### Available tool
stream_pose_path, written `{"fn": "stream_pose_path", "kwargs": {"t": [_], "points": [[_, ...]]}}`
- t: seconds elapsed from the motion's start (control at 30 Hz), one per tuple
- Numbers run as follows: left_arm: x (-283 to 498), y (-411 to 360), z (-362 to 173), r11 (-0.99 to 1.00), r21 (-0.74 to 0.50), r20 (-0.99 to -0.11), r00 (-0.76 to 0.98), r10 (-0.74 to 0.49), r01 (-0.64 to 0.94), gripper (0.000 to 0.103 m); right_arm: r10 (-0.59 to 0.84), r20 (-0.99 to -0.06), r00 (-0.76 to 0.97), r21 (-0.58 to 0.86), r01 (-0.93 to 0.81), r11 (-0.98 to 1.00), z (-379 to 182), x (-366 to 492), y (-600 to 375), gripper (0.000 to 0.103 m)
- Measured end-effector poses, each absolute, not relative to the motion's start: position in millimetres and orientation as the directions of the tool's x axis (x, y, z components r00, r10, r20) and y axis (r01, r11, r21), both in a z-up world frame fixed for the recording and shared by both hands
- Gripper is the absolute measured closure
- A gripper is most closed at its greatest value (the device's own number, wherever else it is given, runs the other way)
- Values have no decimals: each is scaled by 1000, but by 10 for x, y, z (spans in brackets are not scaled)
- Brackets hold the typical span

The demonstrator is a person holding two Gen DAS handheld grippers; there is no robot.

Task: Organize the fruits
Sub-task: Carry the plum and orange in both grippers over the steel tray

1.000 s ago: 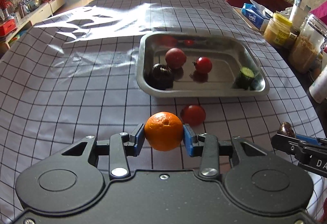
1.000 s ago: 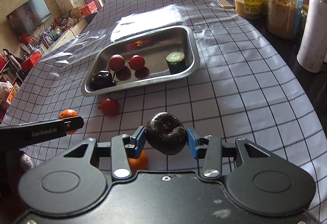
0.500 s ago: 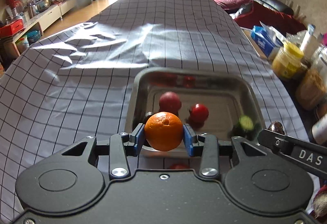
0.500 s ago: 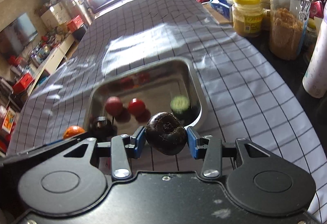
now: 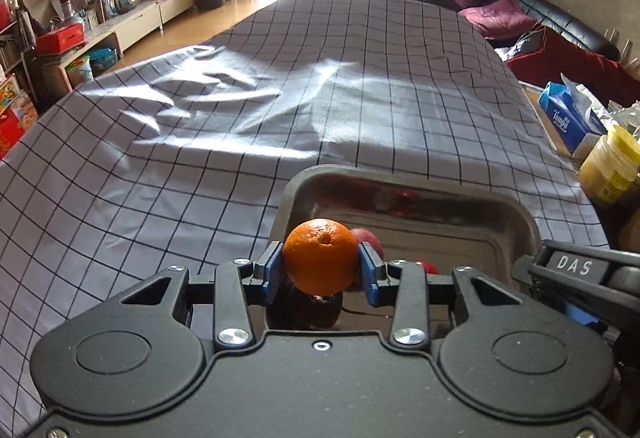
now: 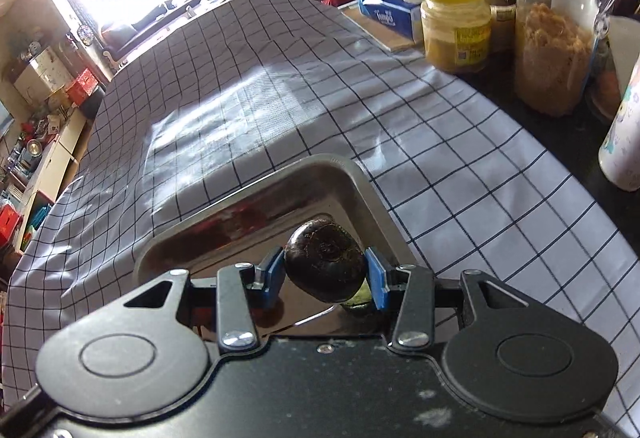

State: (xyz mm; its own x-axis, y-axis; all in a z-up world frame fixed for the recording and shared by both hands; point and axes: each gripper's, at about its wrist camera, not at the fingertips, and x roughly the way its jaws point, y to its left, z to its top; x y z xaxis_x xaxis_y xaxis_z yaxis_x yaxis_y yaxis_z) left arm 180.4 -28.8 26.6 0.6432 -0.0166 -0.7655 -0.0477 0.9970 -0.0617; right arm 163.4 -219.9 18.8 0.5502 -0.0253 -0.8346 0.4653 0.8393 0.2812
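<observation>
Left tool (image 5: 321, 270) clamps an orange (image 5: 320, 256); right tool (image 6: 325, 275) clamps a dark fruit (image 6: 325, 266). Both block most of the steel tray (image 5: 404, 182).

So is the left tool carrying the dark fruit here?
No, the left tool grips a round orange fruit between its blue pads above the metal tray.

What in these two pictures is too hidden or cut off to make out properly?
- Left wrist view: the metal tray has its near half behind the left gripper and its orange; the red fruits only peek out.
- Right wrist view: the dark fruit in the right gripper covers a green item; its identity is unclear.
</observation>
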Motion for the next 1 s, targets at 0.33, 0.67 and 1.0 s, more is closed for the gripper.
{"fn": "stream_pose_path", "kwargs": {"t": [0.33,0.67,1.0], "points": [[1854,-231,-22,995,-104,-801,593,-83,-1,55,-4,-793,609,299,395,868,35,1661,-2162,58],[1768,-318,-4,988,-138,-803,575,-156,75,54,0,-778,629,298,369,880,-11,1675,-2093,58],[1729,-335,21,989,-126,-792,593,-145,74,46,-4,-772,635,281,348,894,-10,1665,-2032,58]]}}
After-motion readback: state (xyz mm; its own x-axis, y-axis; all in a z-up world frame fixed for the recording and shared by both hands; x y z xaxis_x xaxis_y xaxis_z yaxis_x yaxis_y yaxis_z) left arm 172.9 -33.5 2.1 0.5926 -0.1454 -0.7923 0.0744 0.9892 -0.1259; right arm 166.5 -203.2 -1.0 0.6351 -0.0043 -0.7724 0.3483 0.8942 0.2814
